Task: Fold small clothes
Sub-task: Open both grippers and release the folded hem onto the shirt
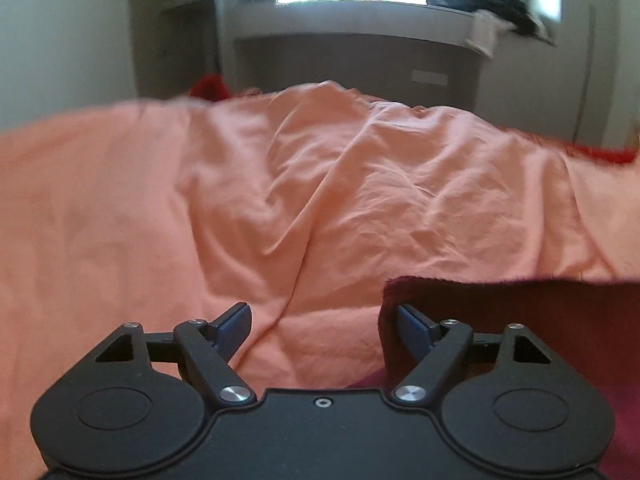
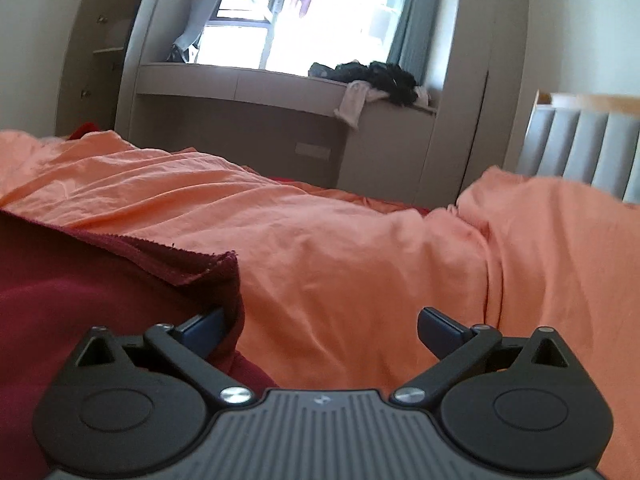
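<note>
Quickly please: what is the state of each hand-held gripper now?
Left hand-held gripper: open, holding nothing.
Right hand-held gripper: open, holding nothing; dark red garment beside it.

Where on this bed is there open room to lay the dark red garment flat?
The orange sheet is bare from the dark red garment to the raised fold near the grey headboard, and on the garment's other side. It is rumpled. The window ledge is crowded with dark clothes.
</note>
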Tool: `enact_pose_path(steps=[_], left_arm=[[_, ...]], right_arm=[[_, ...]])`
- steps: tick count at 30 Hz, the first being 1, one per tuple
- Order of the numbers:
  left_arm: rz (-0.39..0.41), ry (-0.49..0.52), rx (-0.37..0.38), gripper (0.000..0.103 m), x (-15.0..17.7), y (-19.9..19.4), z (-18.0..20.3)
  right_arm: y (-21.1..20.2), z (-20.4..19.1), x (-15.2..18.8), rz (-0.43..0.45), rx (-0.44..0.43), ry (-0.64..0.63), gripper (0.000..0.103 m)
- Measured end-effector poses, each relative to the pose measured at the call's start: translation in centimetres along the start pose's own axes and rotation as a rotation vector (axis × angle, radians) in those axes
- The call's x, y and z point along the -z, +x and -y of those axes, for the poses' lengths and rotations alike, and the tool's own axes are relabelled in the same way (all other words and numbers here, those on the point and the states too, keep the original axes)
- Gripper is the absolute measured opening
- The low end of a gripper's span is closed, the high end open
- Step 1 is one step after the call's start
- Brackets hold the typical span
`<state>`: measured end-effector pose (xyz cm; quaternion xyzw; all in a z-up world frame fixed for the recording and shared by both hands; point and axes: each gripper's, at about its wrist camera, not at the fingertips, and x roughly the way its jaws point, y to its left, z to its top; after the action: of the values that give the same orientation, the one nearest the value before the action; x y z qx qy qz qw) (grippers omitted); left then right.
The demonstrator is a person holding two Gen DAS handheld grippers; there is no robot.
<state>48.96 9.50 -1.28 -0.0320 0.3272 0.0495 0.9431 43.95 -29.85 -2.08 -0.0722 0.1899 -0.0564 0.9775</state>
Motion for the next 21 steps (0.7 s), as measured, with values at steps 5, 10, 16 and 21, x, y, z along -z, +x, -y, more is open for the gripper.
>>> enact_pose_path(steps=[5,10,16,21], left_arm=[[0.025,-0.033,0.002,0.085,0.1,-0.9,-0.6],[0.082,0.008,-0.001,0.094,0.5,-2.4,0.1],[0.069,0.012,0.061,0.101,0.7,-4.1,-0.6],[0.039,0.119,0.022,0.101,1.9,-4.9,0.2]], right_arm=[[-1.1,0.5,-0.2,0.081,-0.149,-0.005,0.103],[0.4,-1.5,-1.0,0.06,-0.17,-0.136,0.103],[3.2,-0.1,-0.2,-0.031,0.017,0.006,0.103],[2.9,3.3,0.4,-0.047,0.044,0.164,0.103]])
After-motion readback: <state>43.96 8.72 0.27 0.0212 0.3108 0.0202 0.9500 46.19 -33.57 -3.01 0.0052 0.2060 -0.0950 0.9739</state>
